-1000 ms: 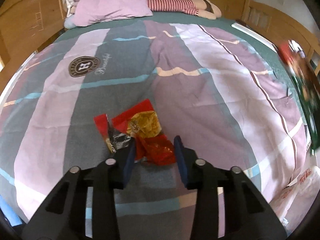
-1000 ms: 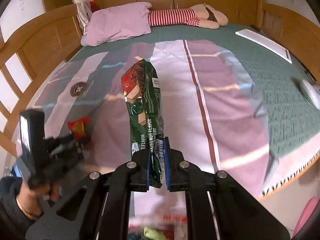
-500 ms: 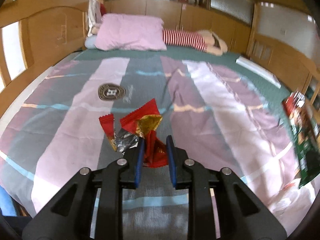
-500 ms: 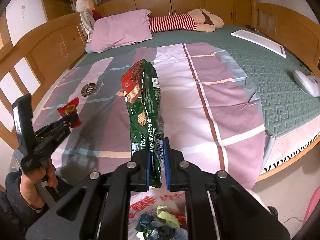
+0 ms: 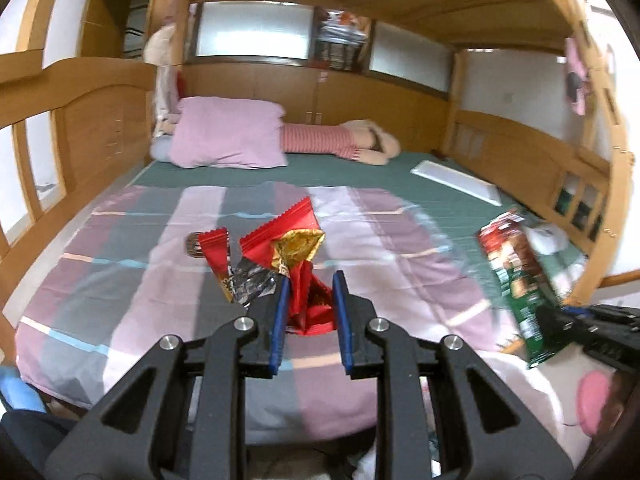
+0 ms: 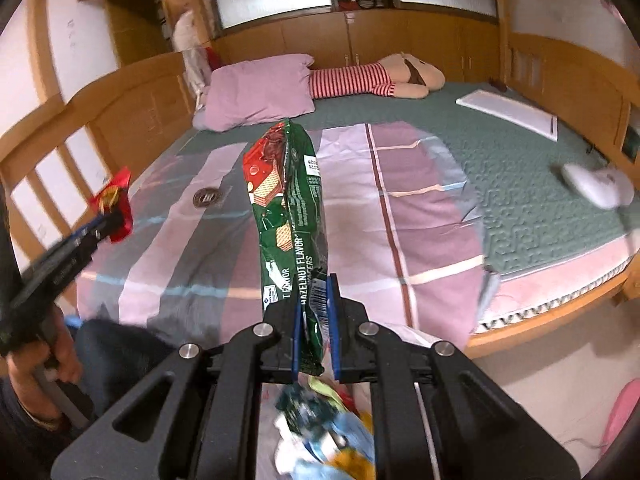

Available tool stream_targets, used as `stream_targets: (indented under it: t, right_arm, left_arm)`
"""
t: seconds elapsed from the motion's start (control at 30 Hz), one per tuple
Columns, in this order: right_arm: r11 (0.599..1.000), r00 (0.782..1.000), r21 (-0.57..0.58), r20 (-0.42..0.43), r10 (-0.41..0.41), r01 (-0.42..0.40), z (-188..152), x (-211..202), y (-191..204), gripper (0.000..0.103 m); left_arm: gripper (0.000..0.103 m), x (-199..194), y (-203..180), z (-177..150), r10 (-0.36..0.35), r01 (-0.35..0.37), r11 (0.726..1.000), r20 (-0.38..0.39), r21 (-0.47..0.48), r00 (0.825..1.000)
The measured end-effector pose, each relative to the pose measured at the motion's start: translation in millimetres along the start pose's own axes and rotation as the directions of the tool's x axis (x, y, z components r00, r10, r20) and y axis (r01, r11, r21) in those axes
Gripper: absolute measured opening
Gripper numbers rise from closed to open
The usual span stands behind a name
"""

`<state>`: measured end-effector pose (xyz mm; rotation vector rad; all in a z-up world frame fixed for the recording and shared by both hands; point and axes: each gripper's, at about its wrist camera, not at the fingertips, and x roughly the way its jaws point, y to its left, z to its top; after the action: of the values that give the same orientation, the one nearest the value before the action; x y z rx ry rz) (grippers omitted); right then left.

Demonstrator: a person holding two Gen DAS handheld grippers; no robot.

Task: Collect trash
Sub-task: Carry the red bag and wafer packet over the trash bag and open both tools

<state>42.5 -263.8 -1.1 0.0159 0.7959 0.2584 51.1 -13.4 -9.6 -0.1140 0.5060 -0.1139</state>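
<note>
Two crinkled foil wrappers: red bunch (image 5: 308,296), glossy green wafer bag (image 6: 294,232), both pinched.

Black two-finger left gripper (image 5: 308,300) and right gripper (image 6: 314,330): blue pads (image 5: 278,320), silver pivot screws (image 5: 245,323), triangular cut-outs.

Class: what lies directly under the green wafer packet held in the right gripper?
Below the green wafer packet sits a pile of crumpled trash; the right gripper covers its edges, so its container cannot be seen.
</note>
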Motion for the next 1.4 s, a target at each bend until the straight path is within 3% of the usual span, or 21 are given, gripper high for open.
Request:
stream_targets:
  t: [0.13, 0.23, 0.3, 0.37, 0.43, 0.53, 0.67, 0.73, 0.77, 0.87, 0.9, 0.97, 1.07, 1.1, 1.13, 1.2, 1.23, 1.3, 1.33, 1.4]
  right_arm:
    - [0.999, 0.997, -0.037, -0.081, -0.015, 0.012, -26.1, -10.1, -2.0, 0.012]
    - [1.000, 0.987, 0.001, -0.161, -0.001, 0.001, -49.6, -6.6, -10.2, 0.012]
    - [0.999, 0.970, 0.036, -0.241, 0.033, -0.025, -64.4, 1.7, -16.2, 0.012]
    - [0.999, 0.961, 0.050, -0.274, 0.023, -0.010, -70.3, 5.1, -20.1, 0.020]
    - [0.997, 0.964, 0.069, -0.267, 0.002, 0.017, -69.6, -0.1, -26.6, 0.040]
    - [0.992, 0.981, 0.115, -0.190, -0.022, 0.045, -60.3, -21.9, -39.1, 0.056]
    - [0.985, 0.992, 0.130, -0.068, -0.107, 0.115, -49.0, -51.0, -49.0, 0.062]
    - [0.983, 0.990, 0.122, -0.017, -0.139, 0.140, -43.3, -65.2, -51.9, 0.068]
    - [0.982, 0.989, 0.116, 0.001, -0.148, 0.147, -41.0, -70.5, -53.2, 0.069]
    - [0.980, 0.985, 0.111, 0.040, -0.169, 0.164, -36.1, -80.3, -55.5, 0.072]
    - [0.980, 0.984, 0.111, 0.048, -0.173, 0.167, -34.6, -81.5, -56.3, 0.074]
    - [0.978, 0.981, 0.118, 0.070, -0.182, 0.173, -32.5, -85.5, -56.7, 0.078]
    - [0.976, 0.975, 0.128, 0.117, -0.189, 0.174, -30.4, -93.7, -56.4, 0.082]
    - [0.975, 0.973, 0.134, 0.126, -0.194, 0.177, -30.4, -96.2, -55.5, 0.085]
    - [0.971, 0.968, 0.148, 0.140, -0.206, 0.186, -30.0, -99.3, -54.8, 0.087]
    - [0.961, 0.955, 0.175, 0.169, -0.244, 0.215, -30.3, -105.3, -50.7, 0.094]
    - [0.955, 0.943, 0.184, 0.194, -0.269, 0.235, -31.9, -108.6, -46.1, 0.097]
    - [0.950, 0.926, 0.175, 0.237, -0.294, 0.257, -34.1, -110.5, -32.5, 0.098]
    - [0.953, 0.925, 0.157, 0.244, -0.291, 0.259, -34.4, -108.7, -25.0, 0.098]
    - [0.963, 0.934, 0.096, 0.235, -0.268, 0.252, -34.0, -101.9, -7.4, 0.099]
  left_arm:
    - [0.022, -18.6, -22.3, -6.0, -0.061, 0.061, 0.998, -0.014, 0.028, 0.998]
    - [0.022, -23.8, -38.3, -12.1, -0.107, 0.109, 0.993, -0.050, 0.051, 0.993]
    - [0.022, -22.0, -47.4, -16.9, -0.161, 0.166, 0.985, -0.097, 0.053, 0.982]
    - [0.022, -18.0, -54.1, -23.6, -0.233, 0.242, 0.969, -0.157, 0.043, 0.960]
    - [0.022, -13.0, -57.0, -31.7, -0.274, 0.285, 0.958, -0.206, 0.021, 0.939]
    - [0.022, -6.7, -60.5, -42.1, -0.326, 0.335, 0.942, -0.262, -0.011, 0.908]
    - [0.023, 2.3, -72.5, -55.6, -0.402, 0.415, 0.909, -0.327, -0.031, 0.856]
    - [0.028, 2.1, -85.0, -61.4, -0.455, 0.480, 0.877, -0.355, -0.019, 0.817]
    - [0.039, 1.2, -90.2, -63.1, -0.464, 0.496, 0.868, -0.363, -0.006, 0.808]
    - [0.058, -5.4, -107.0, -67.9, -0.480, 0.533, 0.845, -0.366, 0.053, 0.797]
    - [0.072, -7.5, -110.2, -68.6, -0.481, 0.538, 0.840, -0.367, 0.067, 0.797]
    - [0.086, -12.2, -113.5, -68.1, -0.474, 0.533, 0.842, -0.354, 0.086, 0.806]
    - [0.089, -14.0, -112.0, -66.5, -0.496, 0.547, 0.836, -0.352, 0.055, 0.794]
    - [0.090, -15.0, -111.2, -65.6, -0.488, 0.536, 0.842, -0.350, 0.050, 0.799]
    - [0.090, -15.6, -106.8, -62.7, -0.460, 0.504, 0.863, -0.342, 0.048, 0.820]
    - [0.092, -18.8, -99.3, -53.4, -0.339, 0.375, 0.924, -0.296, 0.074, 0.893]
    - [0.094, -23.5, -93.5, -45.6, -0.237, 0.268, 0.959, -0.257, 0.094, 0.937]
    - [0.098, -31.3, -87.0, -33.9, -0.147, 0.170, 0.980, -0.205, 0.101, 0.968]
    - [0.099, -39.4, -81.3, -26.3, -0.094, 0.112, 0.989, -0.165, 0.101, 0.982]
    - [0.099, -51.9, -74.3, -16.8, -0.011, 0.024, 0.994, -0.111, 0.108, 0.994]
